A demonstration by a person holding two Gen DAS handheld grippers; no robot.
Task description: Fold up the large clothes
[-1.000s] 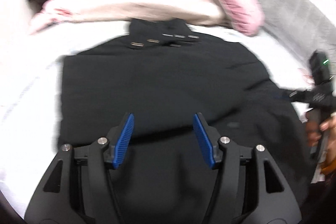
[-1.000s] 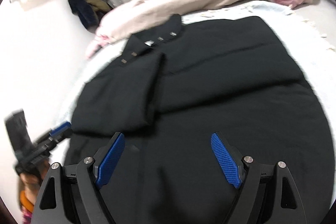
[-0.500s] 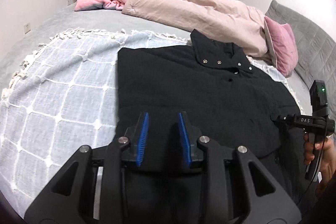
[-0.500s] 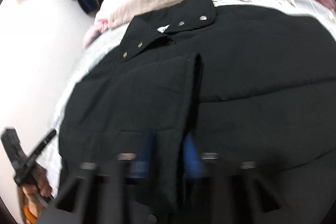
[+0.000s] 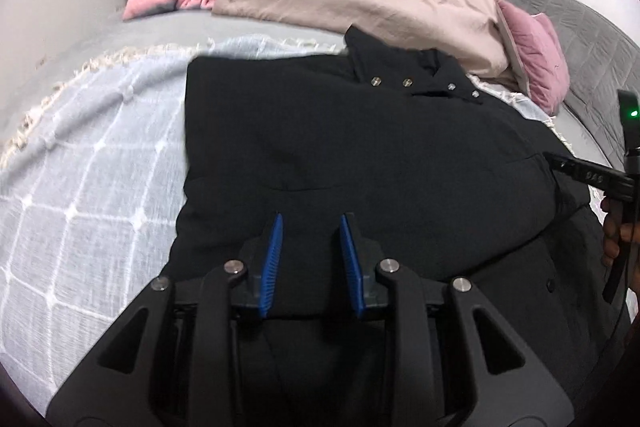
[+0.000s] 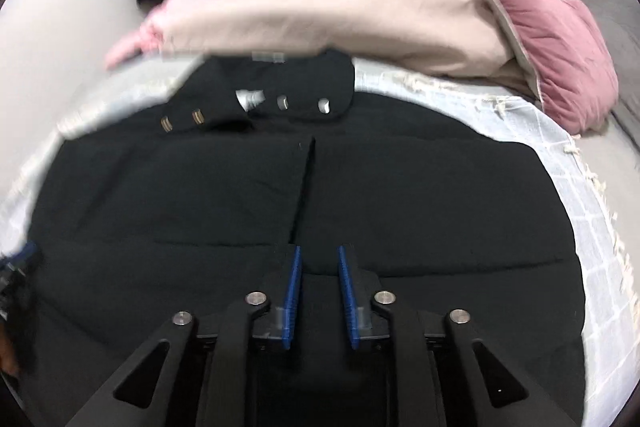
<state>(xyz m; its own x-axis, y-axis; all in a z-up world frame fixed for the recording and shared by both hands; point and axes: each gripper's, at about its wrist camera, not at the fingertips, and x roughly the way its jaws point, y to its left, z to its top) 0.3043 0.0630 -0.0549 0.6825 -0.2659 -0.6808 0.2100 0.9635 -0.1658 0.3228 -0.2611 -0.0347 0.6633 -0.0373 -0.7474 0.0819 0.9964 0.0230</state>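
The left claw [image 5: 310,223] stands narrowly open, its blue pads parted over the lower hem of the black jacket [image 5: 360,155]; its jaws have just been closing, and cloth lies between them, but whether the pads pinch it I cannot tell. The right claw [image 6: 318,255] is narrower still, its jaws having just reopened slightly after closing, poised at the foot of the jacket's front opening; a grip is not visible there either. That view is blurred, and the claw bodies hide the hem in both. The jacket lies flat, collar with its snaps toward the far edge of the bed [image 5: 152,35], on a pale checked blanket [image 5: 100,155], its far sleeve folded across the front.
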